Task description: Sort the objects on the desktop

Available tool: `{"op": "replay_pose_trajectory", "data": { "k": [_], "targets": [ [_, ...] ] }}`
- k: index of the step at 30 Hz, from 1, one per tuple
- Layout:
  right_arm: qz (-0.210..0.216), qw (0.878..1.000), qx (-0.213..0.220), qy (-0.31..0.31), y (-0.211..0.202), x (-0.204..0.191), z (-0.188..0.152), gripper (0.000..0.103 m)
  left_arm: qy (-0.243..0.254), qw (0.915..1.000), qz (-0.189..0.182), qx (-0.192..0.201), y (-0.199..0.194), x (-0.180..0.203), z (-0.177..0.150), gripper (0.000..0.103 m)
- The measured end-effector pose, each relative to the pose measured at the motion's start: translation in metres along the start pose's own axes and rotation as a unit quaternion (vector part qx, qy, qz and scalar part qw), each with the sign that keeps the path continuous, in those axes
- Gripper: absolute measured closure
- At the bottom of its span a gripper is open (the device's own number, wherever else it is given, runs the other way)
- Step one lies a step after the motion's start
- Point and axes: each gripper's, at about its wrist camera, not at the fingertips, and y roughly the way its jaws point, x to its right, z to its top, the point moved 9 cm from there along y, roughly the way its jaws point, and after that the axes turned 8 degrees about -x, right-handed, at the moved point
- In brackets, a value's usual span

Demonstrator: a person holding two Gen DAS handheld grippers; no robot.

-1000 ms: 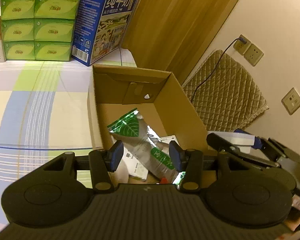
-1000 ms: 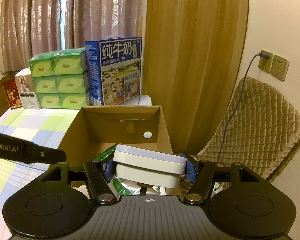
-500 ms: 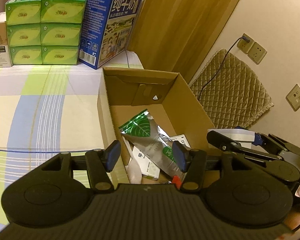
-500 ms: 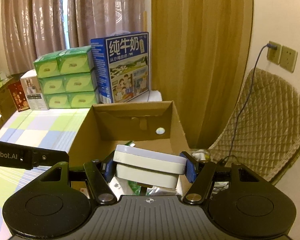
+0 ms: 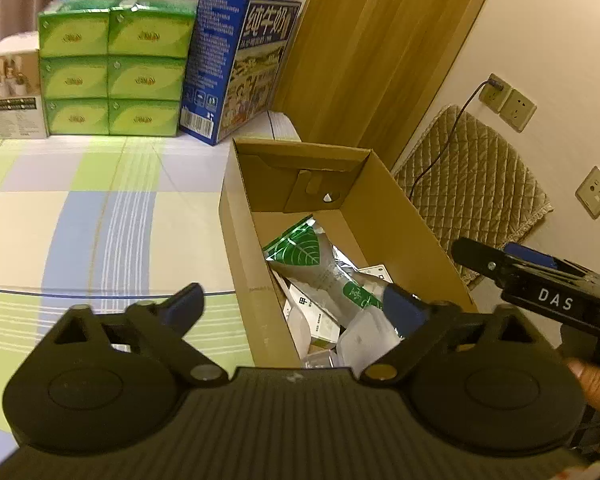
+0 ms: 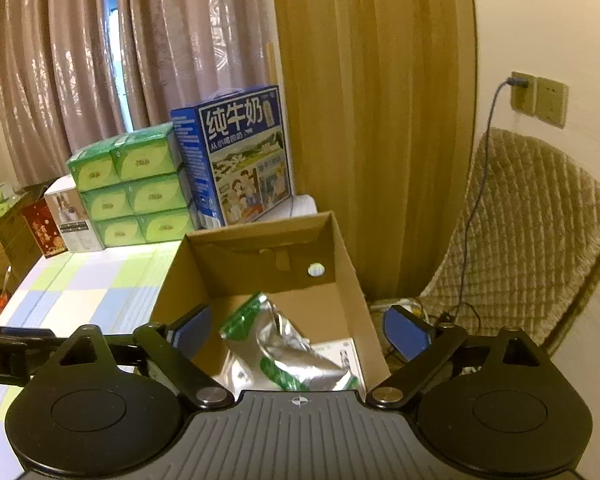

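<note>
Checked green-and-blue cloth surface (image 5: pixel 100 216): bare ahead; stacked cartons at 11 o'clock. Open brown cardboard box (image 5: pixel 244 248) holds silver-green foil pouch (image 5: pixel 312 256) and packets; sorting apparently nearly complete. Left tool (image 5: pixel 296 308) and right tool (image 6: pixel 296 332): jaws opening, nothing between.

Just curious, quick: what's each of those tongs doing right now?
Left tongs: opening wide, gripping nothing.
Right tongs: opening wide, gripping nothing.

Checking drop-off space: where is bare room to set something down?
Free: the checked tablecloth between the open cardboard box and the stacked green tissue packs; also the box's far floor. Crowded: the box's near end, under the silver-green foil pouch and papers.
</note>
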Motion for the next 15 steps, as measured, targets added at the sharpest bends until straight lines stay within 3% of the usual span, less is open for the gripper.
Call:
{"op": "replay_pose_trajectory", "data": {
  "k": [7,15],
  "targets": [
    [-0.009,1.000,-0.016,-0.005,-0.036,0.002,-0.025,0.002,0.018,0.9991,0.022,0.032,-0.028,0.009,-0.023,0.001],
    [-0.011,1.000,-0.022,-0.010,-0.081,-0.004,-0.054,0.002,0.033,0.9984,0.030,0.035,-0.065,0.026,-0.055,0.001]
  ]
}}
